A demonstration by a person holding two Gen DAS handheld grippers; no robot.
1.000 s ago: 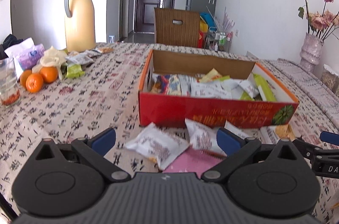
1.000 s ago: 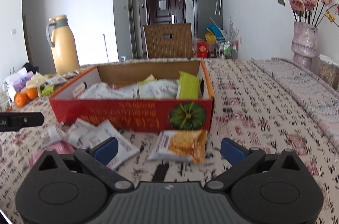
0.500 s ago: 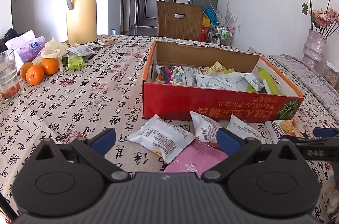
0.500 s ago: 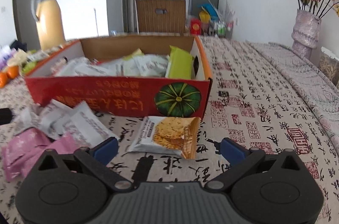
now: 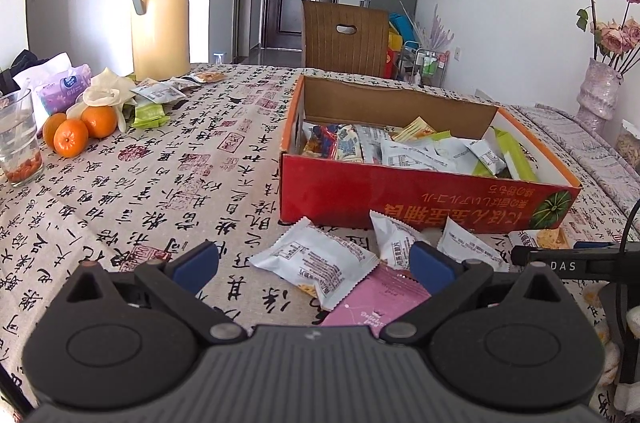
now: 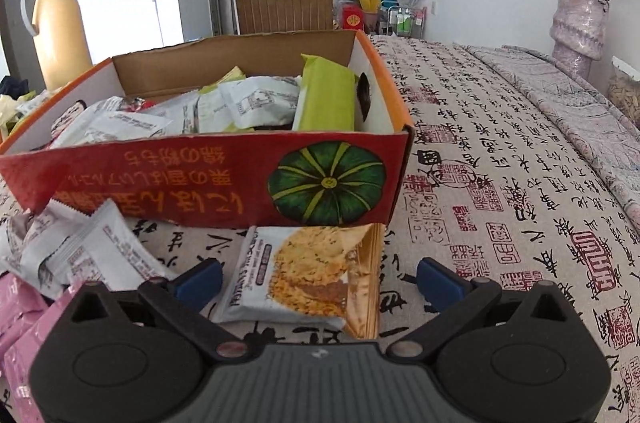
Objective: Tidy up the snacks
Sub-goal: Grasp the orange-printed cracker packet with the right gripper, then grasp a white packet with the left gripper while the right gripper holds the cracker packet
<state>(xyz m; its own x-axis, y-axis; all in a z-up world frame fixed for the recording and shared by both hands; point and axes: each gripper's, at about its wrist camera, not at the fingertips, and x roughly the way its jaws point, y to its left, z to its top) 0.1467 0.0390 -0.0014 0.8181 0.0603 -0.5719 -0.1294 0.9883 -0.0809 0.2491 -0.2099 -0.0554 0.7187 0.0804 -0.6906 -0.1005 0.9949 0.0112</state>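
Snacks lie loose on the patterned surface (image 5: 168, 183) right ahead of both my grippers, in front of the red box (image 5: 400, 191), which already holds a pile of packets. My left gripper (image 5: 314, 261) has its fingers spread wide apart and empty; between them sits a white packet (image 5: 316, 263), with a pink packet (image 5: 376, 303) just beside it toward my right finger. Two more white packets (image 5: 394, 237) lean by the box wall beyond. My right gripper (image 6: 320, 273) is also spread wide, holding nothing, and the cracker packet (image 6: 304, 275) lies flat between its fingers, its far edge near the box's pumpkin picture. Off to the far left of my left gripper I see oranges (image 5: 76, 131) and a yellow jug (image 5: 160, 19).
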